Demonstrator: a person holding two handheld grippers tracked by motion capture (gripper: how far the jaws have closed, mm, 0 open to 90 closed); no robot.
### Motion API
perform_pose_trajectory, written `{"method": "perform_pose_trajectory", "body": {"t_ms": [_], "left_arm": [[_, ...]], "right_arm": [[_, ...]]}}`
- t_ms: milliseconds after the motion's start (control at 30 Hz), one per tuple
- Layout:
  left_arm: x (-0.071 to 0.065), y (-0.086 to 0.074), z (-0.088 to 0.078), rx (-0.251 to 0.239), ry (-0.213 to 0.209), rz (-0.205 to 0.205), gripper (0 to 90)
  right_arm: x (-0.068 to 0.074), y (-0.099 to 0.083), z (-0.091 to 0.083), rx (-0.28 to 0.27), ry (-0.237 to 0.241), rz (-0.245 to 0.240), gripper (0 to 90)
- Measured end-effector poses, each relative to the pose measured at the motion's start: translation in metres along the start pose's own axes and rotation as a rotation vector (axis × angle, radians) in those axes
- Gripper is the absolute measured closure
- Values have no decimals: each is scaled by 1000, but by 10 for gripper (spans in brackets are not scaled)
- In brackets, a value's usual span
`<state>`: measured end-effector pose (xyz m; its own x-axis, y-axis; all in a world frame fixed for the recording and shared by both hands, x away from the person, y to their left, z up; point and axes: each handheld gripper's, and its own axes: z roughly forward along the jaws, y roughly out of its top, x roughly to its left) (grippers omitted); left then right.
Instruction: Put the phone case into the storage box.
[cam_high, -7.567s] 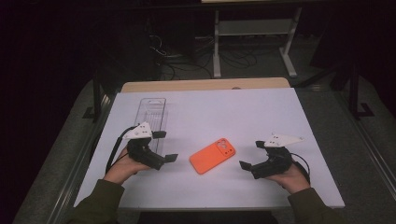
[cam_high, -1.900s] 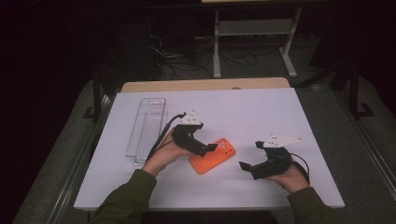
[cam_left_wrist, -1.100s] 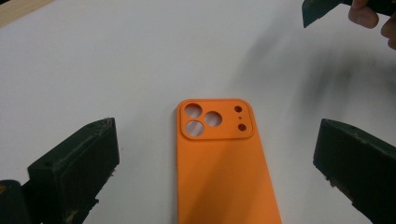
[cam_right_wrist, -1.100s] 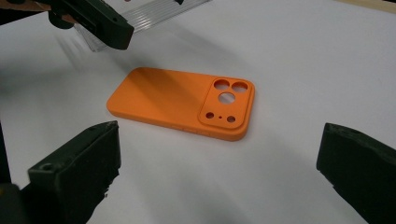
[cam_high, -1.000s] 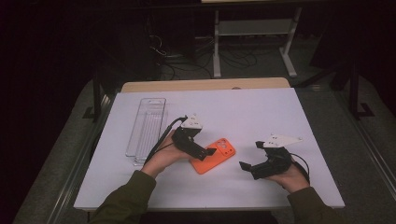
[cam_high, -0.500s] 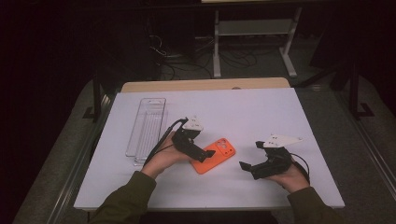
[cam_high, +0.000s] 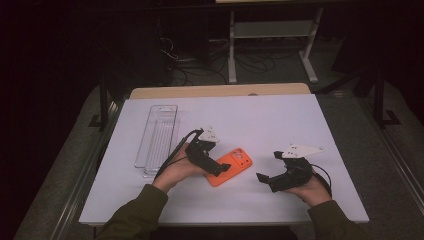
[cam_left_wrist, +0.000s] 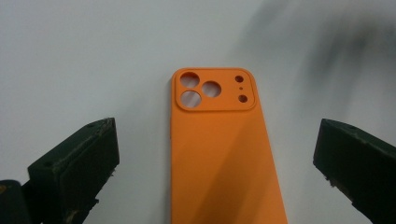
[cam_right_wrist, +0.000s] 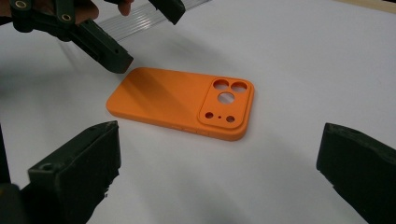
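A clear plastic tray (cam_high: 157, 139) lies on the left part of the white bench (cam_high: 280, 120). It is long and thin, and there is nothing in it.

An orange phone case (cam_high: 231, 166) lies flat near the middle of the bench, back side up. Its camera holes show at one end, the end farther from the left claw.

The left claw (cam_high: 218, 167) is right at the near end of the phone case. In the left gripper view its two black jaws are wide apart, one on each side of the case (cam_left_wrist: 224, 154), and they do not touch it. It is not holding anything.

The right claw (cam_high: 262, 178) sits low by the bench to the right of the case, near it but apart from it. Its jaws are wide apart too, and it holds nothing. In the right gripper view the case (cam_right_wrist: 182, 102) lies ahead on the bench, with the left claw (cam_right_wrist: 140, 32) over its far end.

A few seconds ago the left claw was beside the tray, well away from the case. It has since come over to the case. The case has turned a little and slid slightly. The right claw has stayed in the same spot, and the tray has not moved.
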<state>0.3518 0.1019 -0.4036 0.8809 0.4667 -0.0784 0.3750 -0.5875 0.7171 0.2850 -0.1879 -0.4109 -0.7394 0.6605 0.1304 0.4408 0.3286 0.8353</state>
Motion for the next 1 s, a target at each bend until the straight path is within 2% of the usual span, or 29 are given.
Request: {"method": "perform_pose_trajectory", "body": {"t_ms": [67, 233, 267, 300, 333, 367, 400, 433, 467, 600, 833, 867, 933, 1000], "left_arm": [[1, 0, 0, 25, 0, 20, 0], [-1, -2, 3, 44, -6, 19, 0], [-2, -2, 5, 29, -5, 1, 0], [-1, -2, 5, 53, -6, 24, 0], [-1, -3, 5, 61, -6, 28, 0], [-2, -3, 6, 65, -8, 26, 0], [-4, -4, 8, 48, -8, 5, 0], [-4, -4, 9, 59, -9, 9, 0], [-3, -4, 8, 79, -8, 33, 0], [-5, -5, 11, 77, -10, 13, 0], [-5, -6, 14, 100, -4, 38, 0], [-6, -7, 15, 94, -6, 23, 0], [-4, -7, 15, 121, -6, 47, 0], [-4, -8, 17, 122, -7, 44, 0]], "right_arm": [[0, 0, 0, 1, 0, 3, 0], [0, 0, 0, -1, 0, 0, 0], [0, 0, 0, -1, 0, 0, 0], [0, 0, 0, -2, 0, 1, 0], [0, 0, 0, -2, 0, 1, 0], [0, 0, 0, -2, 1, 1, 0], [0, 0, 0, -1, 0, -1, 0], [0, 0, 0, 0, 0, 1, 0], [0, 0, 0, -2, 1, 2, 0], [0, 0, 0, -2, 1, 1, 0], [0, 0, 0, -1, 1, -1, 0], [0, 0, 0, 1, 2, 3, 0], [0, 0, 0, -2, 2, 1, 0], [0, 0, 0, -2, 3, 0, 0]]}}
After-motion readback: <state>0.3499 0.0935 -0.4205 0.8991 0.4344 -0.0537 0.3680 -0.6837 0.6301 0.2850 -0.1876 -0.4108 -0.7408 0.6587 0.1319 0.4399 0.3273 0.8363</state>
